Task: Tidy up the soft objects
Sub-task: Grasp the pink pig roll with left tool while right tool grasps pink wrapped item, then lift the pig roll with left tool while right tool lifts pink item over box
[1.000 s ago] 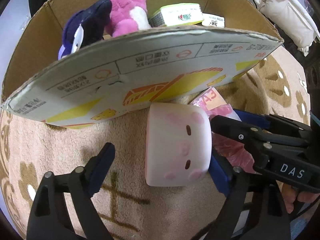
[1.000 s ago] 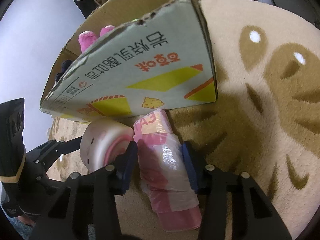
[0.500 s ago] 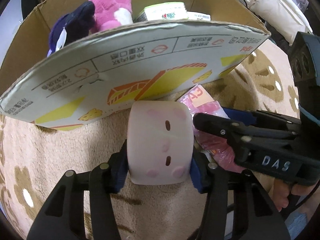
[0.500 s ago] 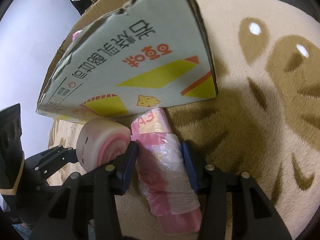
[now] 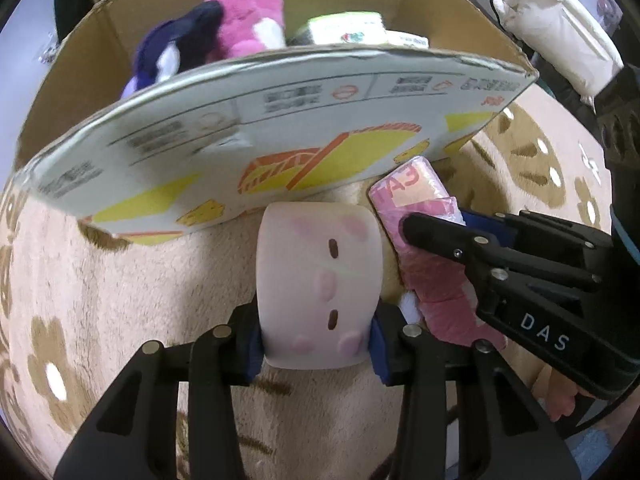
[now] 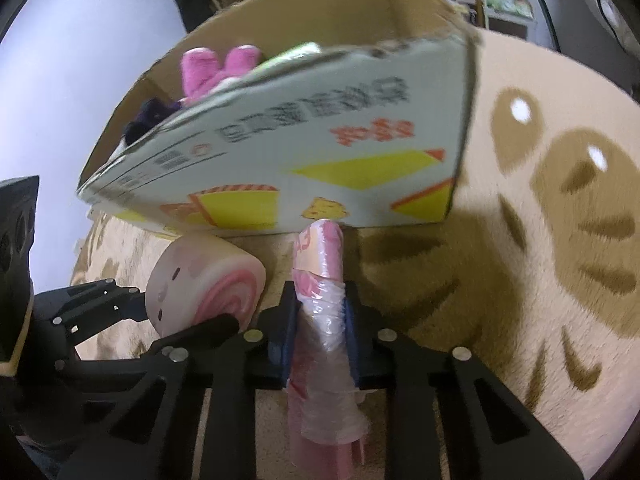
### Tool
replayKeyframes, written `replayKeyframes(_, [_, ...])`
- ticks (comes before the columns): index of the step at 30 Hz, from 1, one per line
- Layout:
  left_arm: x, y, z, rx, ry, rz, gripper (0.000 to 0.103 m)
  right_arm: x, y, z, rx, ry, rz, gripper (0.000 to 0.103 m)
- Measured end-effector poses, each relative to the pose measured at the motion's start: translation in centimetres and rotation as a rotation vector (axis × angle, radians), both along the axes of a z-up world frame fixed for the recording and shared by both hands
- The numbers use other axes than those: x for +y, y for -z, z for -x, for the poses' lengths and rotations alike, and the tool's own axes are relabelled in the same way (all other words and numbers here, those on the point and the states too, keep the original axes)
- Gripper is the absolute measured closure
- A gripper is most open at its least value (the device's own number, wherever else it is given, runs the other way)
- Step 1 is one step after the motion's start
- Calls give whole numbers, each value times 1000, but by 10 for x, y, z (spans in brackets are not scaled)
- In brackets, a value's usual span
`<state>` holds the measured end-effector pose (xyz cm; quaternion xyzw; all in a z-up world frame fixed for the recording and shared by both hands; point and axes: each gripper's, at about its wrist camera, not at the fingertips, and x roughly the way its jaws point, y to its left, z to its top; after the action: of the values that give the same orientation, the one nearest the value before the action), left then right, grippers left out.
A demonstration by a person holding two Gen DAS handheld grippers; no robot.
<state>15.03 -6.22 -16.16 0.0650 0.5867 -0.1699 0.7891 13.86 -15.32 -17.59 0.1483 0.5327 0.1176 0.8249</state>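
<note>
Left tongs (image 5: pixel 316 344) closing on a pale pink roll-shaped plush (image 5: pixel 318 284); right tongs (image 6: pixel 320 340) clamp a pink plastic-wrapped pack (image 6: pixel 324 320) beside the printed cardboard box (image 5: pixel 240 136).

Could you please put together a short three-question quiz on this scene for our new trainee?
1. True or false: the right gripper is shut on the pink plastic-wrapped packet.
2. What does the left gripper have between its blue pads? A) the fluffy pink plush toy B) the pale pink swirl-roll squishy toy with a face C) the dark blue plush toy
3. Fill in: both plush toys lie inside the open ____, which stands on the beige patterned rug.

Key:
1. True: its pads squeeze the packet thin.
2. B; the jaws are closing and already press its sides.
3. printed cardboard box.
</note>
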Motion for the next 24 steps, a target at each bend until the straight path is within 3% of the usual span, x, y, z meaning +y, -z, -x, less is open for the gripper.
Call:
replayKeyframes(13, [27, -40, 24, -127, -76, -23, 64, 21, -40, 20, -141, -26, 59, 86])
replayKeyframes(21, [49, -86, 46, -263, -137, -33, 64, 16, -79, 47, -234, 7, 43, 86])
replayKeyframes(24, [52, -114, 54, -367, -138, -50, 64, 15, -97, 53, -282, 7, 47, 86])
